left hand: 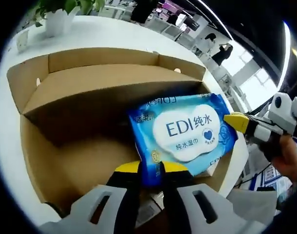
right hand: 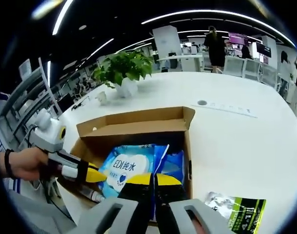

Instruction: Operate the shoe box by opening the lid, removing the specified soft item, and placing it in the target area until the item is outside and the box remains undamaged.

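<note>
Blue wipes pack (left hand: pixel 183 131) pinched by both hand-held grippers (left hand: pixel 150 168) (right hand: pixel 153 179), cardboard box (left hand: pixel 104 85), potted plant (right hand: pixel 124 70)

Open shoe box (right hand: pixel 138 127) resting on the tabletop (right hand: pixel 236 131), lid (left hand: pixel 104 87) folded back on the far side. Wipes pack (left hand: pixel 185 130) above the box's open cavity, near its right wall in the left gripper view. Left hand-held gripper (left hand: pixel 150 168) at the pack's near edge, closed onto it; right hand-held gripper (right hand: pixel 153 179) at the pack's other edge, likewise closed onto it. Potted plant (right hand: pixel 124 70) beyond the box, farther back on the tabletop. Flat packet (right hand: pixel 236 214) on the tabletop beside the box, to its right in the right gripper view. Marker pen (right hand: pixel 92 195) lying just beside the box's near left corner in that same view.
</note>
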`<state>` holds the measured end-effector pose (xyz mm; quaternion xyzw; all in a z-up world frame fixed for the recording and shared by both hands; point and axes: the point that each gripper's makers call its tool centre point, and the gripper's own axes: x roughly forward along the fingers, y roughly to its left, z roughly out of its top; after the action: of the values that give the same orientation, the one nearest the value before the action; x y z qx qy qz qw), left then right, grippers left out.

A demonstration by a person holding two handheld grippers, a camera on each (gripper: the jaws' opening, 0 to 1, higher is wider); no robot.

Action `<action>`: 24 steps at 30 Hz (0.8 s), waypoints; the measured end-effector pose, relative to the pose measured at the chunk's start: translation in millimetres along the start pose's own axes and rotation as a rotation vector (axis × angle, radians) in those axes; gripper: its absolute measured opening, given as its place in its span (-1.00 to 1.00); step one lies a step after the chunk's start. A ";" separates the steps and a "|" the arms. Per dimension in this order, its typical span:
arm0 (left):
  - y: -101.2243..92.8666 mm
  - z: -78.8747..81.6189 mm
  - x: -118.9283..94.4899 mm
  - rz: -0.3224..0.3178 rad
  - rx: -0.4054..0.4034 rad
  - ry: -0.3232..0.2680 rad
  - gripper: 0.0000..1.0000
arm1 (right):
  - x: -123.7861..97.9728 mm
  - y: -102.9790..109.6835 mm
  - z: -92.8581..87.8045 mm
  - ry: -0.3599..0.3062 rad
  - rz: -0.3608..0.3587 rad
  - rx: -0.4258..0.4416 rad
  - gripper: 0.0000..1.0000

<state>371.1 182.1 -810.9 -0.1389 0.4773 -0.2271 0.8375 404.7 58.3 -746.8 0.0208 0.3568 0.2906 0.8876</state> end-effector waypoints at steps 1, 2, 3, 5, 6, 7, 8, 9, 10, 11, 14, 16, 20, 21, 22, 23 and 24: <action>-1.5 -0.6 -1.0 -0.001 0.006 0.004 -0.87 | 0.5 -0.4 -0.6 0.003 0.001 -0.002 -1.00; -2.9 -0.1 -2.6 -0.002 0.000 -0.002 -0.89 | 0.5 -1.4 -0.6 0.005 0.002 0.000 -1.00; -3.0 1.0 -4.5 0.000 0.001 -0.010 -0.91 | 1.0 -1.9 -0.7 0.006 0.003 0.002 -1.00; -7.4 0.9 -10.0 0.004 0.017 -0.021 -0.93 | 0.8 -1.2 -0.9 0.008 0.002 -0.003 -1.00; -9.7 1.5 -12.9 0.008 0.030 -0.028 -0.94 | 0.5 -0.7 -1.0 0.010 0.003 -0.003 -1.00; -10.8 2.6 -14.9 0.013 0.043 -0.036 -0.97 | 0.2 0.1 -0.6 0.009 0.003 -0.005 -1.00; -13.1 3.7 -18.8 0.021 0.059 -0.041 -0.98 | -0.4 0.6 0.2 0.008 0.005 -0.005 -1.00; -14.5 4.8 -21.4 0.024 0.071 -0.047 -1.00 | -1.3 1.2 0.4 0.007 0.005 -0.005 -1.00; -17.2 6.8 -26.1 0.024 0.080 -0.056 -1.00 | -2.8 0.8 1.7 0.001 0.004 -0.002 -1.00; -18.5 8.2 -28.9 0.024 0.083 -0.063 -1.00 | -4.1 0.5 1.8 -0.001 0.005 0.000 -1.00; -22.7 14.7 -38.4 0.023 0.088 -0.088 -1.00 | -10.4 1.8 5.7 -0.025 0.011 -0.001 -1.00; -27.5 19.4 -42.8 0.019 0.097 -0.108 -1.00 | -14.0 0.2 6.8 -0.033 0.003 -0.004 -1.00; -37.8 30.5 -50.6 0.023 0.110 -0.142 -1.00 | -23.3 -4.1 6.5 -0.053 -0.007 0.016 -1.00; -41.0 32.2 -52.2 0.021 0.110 -0.146 -1.00 | -26.1 -4.7 6.3 -0.059 -0.010 0.021 -1.00; -44.7 34.8 -53.2 0.018 0.116 -0.150 -1.00 | -29.6 -6.6 6.7 -0.067 -0.012 0.030 -1.00; -47.3 36.1 -54.0 0.019 0.128 -0.154 -1.00 | -31.7 -7.5 6.9 -0.071 -0.013 0.034 -1.00; -51.3 38.1 -54.0 0.018 0.147 -0.153 -1.00 | -35.4 -9.3 7.8 -0.080 -0.015 0.038 -1.00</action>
<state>367.4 166.3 -728.8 -0.0898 0.3952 -0.2428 0.8813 394.0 33.0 -721.2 0.0467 0.3265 0.2761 0.9028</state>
